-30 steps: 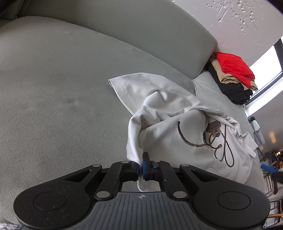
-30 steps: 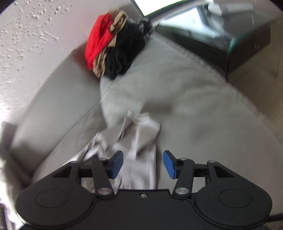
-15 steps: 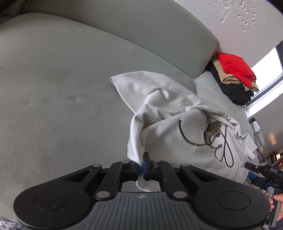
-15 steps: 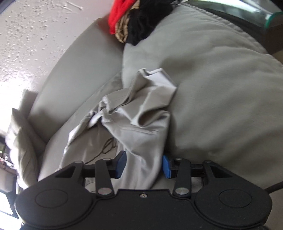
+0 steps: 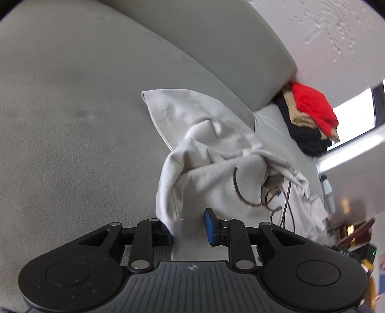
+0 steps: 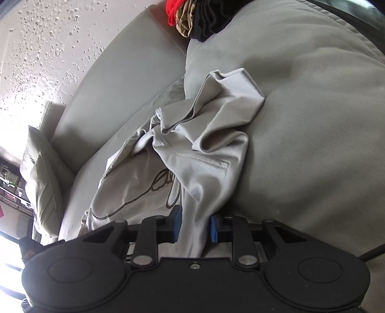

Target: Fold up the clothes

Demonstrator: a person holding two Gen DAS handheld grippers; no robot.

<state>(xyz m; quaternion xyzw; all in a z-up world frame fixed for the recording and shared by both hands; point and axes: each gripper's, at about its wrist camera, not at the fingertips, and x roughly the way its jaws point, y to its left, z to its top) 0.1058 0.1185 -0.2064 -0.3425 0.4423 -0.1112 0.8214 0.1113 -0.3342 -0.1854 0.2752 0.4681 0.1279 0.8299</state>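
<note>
A crumpled white shirt with a dark looping print lies on the grey sofa seat. My left gripper is open, its blue pads apart, with a fold of the shirt's near edge lying between them. In the right wrist view the same shirt spreads from the seat onto the sofa's arm cushion. My right gripper is open around a hanging fold of the shirt, its pads close on each side of the cloth.
A stack of folded clothes, red on top of tan and black, sits on the sofa arm by the window; it also shows in the right wrist view. A pale cushion leans at the sofa's far end.
My left gripper has opened and let go of the shirt's edge. My right gripper has come down to the shirt and narrowed around a fold of it.
</note>
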